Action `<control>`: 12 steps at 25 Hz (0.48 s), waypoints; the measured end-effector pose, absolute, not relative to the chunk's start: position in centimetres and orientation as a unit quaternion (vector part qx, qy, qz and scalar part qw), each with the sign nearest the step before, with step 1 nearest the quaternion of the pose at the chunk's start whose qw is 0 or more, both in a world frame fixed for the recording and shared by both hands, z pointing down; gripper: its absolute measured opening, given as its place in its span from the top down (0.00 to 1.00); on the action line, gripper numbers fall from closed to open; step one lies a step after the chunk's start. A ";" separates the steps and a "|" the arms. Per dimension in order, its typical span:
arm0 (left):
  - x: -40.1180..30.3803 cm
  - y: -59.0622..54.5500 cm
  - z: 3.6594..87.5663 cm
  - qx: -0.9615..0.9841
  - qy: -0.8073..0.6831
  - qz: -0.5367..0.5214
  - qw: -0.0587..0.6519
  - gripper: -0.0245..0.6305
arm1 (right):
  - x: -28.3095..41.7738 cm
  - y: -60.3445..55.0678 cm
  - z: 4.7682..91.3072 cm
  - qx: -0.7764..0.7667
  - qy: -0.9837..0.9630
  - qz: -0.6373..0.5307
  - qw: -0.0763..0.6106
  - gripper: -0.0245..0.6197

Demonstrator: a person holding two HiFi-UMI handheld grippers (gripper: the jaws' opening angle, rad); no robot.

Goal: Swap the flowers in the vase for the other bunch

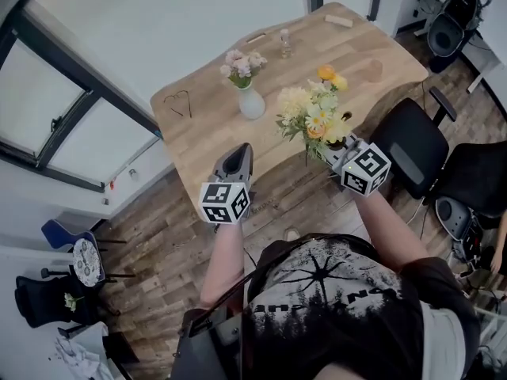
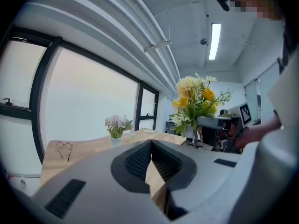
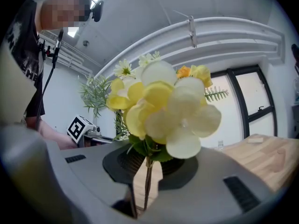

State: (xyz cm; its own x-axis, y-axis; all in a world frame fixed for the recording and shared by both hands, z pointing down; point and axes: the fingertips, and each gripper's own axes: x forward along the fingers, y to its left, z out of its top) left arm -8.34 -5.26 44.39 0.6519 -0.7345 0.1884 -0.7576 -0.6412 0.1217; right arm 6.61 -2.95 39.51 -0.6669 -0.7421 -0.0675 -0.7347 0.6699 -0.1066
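Note:
A white vase [image 1: 252,102] with pink flowers [image 1: 242,64] stands on the wooden table [image 1: 206,125]; it also shows far off in the left gripper view as the vase [image 2: 115,140] under the pink flowers [image 2: 117,122]. My right gripper [image 1: 333,153] is shut on the stems of a yellow and white bunch [image 1: 314,112], held upright at the table's near edge. In the right gripper view the stems [image 3: 146,183] pass between the jaws under the yellow blooms [image 3: 163,106]. My left gripper [image 1: 236,160] is shut and empty, short of the table, pointing toward the vase.
Wire-rimmed glasses [image 1: 179,104] lie at the table's left end. A small glass bottle [image 1: 285,43] and a wooden block [image 1: 338,21] sit at the far side. A black office chair [image 1: 412,145] stands right of the table. Windows run along the left.

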 end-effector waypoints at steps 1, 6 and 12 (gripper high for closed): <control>-8.6 -5.7 44.6 0.905 -0.410 0.064 0.094 0.94 | 6.2 -3.5 39.6 -0.406 0.911 -0.036 0.052 0.85; -10.3 -8.0 45.2 0.908 -0.401 0.063 0.104 0.94 | 4.3 -5.7 39.9 -0.415 0.908 -0.035 0.048 0.85; -11.0 -10.4 46.5 0.914 -0.385 0.075 0.104 0.94 | 3.2 -8.1 40.3 -0.425 0.903 -0.037 0.046 0.85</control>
